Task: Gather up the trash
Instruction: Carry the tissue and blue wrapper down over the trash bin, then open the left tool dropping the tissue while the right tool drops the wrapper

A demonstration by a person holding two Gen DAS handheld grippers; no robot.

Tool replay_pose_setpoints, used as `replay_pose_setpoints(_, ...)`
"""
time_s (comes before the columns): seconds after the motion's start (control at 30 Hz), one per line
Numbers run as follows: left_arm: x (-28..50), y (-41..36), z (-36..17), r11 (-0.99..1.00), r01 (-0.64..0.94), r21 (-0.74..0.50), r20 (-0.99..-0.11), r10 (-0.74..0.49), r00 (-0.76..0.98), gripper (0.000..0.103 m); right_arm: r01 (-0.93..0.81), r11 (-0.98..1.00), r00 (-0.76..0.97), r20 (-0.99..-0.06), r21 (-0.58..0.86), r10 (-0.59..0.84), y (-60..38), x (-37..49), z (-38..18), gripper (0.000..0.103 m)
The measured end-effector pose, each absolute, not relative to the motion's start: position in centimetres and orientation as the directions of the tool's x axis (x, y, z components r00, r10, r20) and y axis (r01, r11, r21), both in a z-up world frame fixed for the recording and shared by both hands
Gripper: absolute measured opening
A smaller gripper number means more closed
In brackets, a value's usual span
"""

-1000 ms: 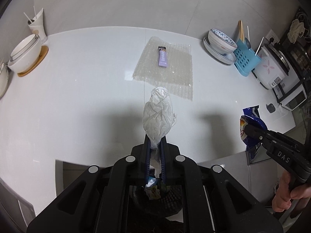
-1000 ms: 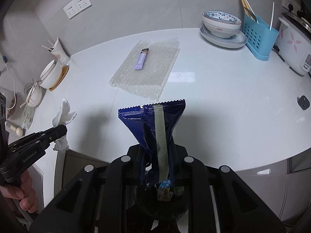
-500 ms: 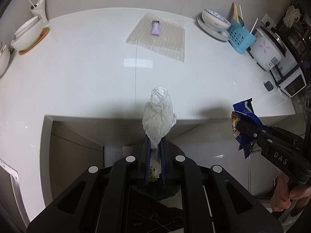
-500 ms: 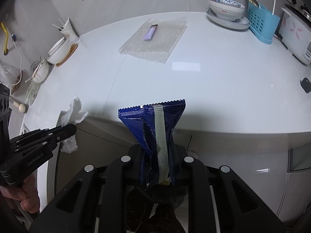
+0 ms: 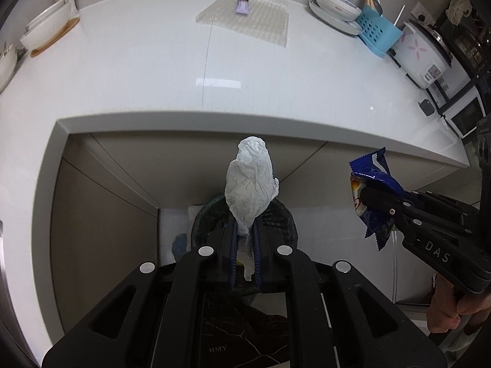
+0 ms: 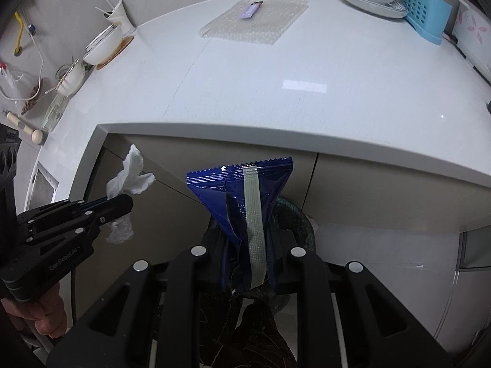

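Note:
My left gripper [image 5: 245,233] is shut on a crumpled white tissue [image 5: 250,184] and holds it above a dark round trash bin [image 5: 285,217] on the floor under the counter. My right gripper [image 6: 248,239] is shut on a blue snack wrapper [image 6: 245,196], also over the bin [image 6: 302,227]. The wrapper shows in the left wrist view [image 5: 373,196], the tissue in the right wrist view [image 6: 129,181]. A purple wrapper [image 5: 242,6] lies on a sheet of bubble wrap [image 5: 260,21] far back on the white counter [image 5: 153,70].
The counter edge [image 6: 276,141] overhangs grey cabinet fronts. White bowls and a cup [image 5: 46,27] stand at the counter's left. Stacked plates [image 5: 334,9], a blue utensil basket [image 5: 379,33] and a rice cooker [image 5: 420,55] stand at its right.
Both grippers have pulled back from the counter and dropped below its edge, each still holding its trash. The trash bin has come into view beneath them.

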State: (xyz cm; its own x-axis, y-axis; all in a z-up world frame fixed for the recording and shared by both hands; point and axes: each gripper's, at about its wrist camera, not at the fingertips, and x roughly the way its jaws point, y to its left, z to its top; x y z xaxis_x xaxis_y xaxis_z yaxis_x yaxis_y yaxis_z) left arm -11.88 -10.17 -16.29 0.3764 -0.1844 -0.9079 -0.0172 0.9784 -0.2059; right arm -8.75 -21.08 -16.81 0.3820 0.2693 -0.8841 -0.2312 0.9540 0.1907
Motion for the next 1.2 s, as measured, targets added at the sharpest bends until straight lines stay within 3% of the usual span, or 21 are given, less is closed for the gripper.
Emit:
replay_pose_setpoints(0.8, -12.4, -10.4, -27.5, 0.968, -0.086, -0.236, -0.926, -0.197, 0.324, 0.008, -0.233, 0.949, 0.237, -0.934, 0.212, 0.267, -21.3, -8.0, -29.1, 0.019)
replay_pose_setpoints(0.9, -12.6, -10.1, -28.3, 0.966, -0.104, -0.238, -0.933, -0.198, 0.302, 0.008, -0.253, 0.945, 0.214, -0.94, 0.209, 0.266, -20.5, -7.9, -30.2, 0.022)
replay_pose_setpoints(1.2, -12.9, -10.0, -28.7, 0.967, -0.111, -0.229, -0.94, -0.19, 0.283, 0.008, -0.278, 0.94, 0.193, -0.947, 0.197, 0.256, -20.1, -7.8, -31.5, 0.046)
